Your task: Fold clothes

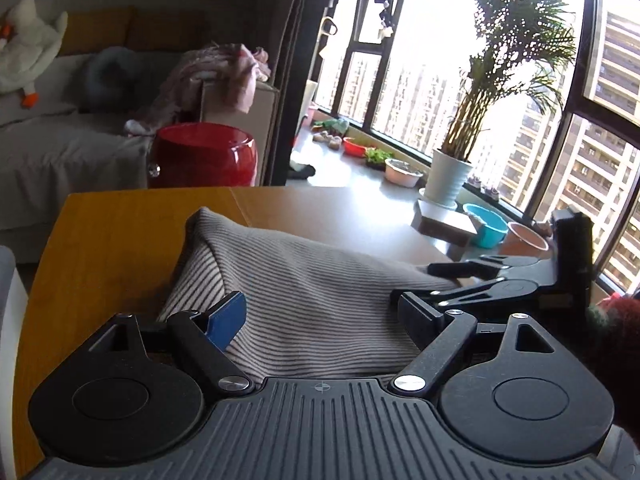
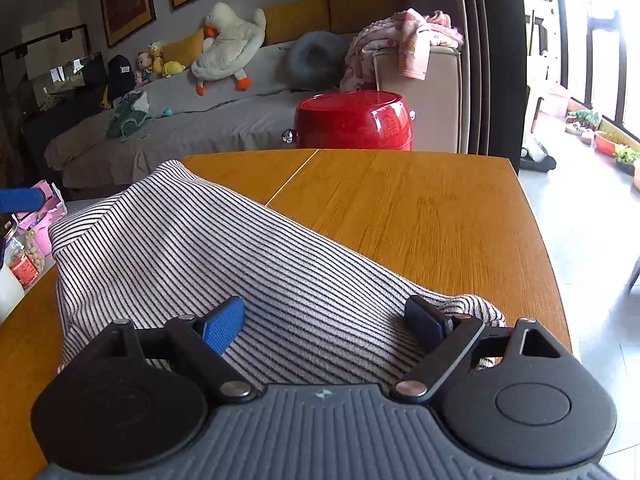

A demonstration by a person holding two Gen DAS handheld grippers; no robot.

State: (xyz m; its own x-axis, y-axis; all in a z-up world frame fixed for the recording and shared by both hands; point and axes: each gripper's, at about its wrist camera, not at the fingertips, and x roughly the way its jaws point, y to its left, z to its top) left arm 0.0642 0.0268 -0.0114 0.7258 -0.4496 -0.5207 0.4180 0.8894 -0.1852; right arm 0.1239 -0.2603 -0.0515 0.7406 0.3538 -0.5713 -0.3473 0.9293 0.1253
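Striped garment (image 2: 248, 264) on wooden table (image 2: 420, 208) — lies between spread fingers of left gripper (image 1: 320, 320) and right gripper (image 2: 324, 322).

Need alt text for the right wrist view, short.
The right claw, open, rests over a striped garment lying bunched on a wooden table. Behind the table are a red bucket and a grey sofa with a plush goose.
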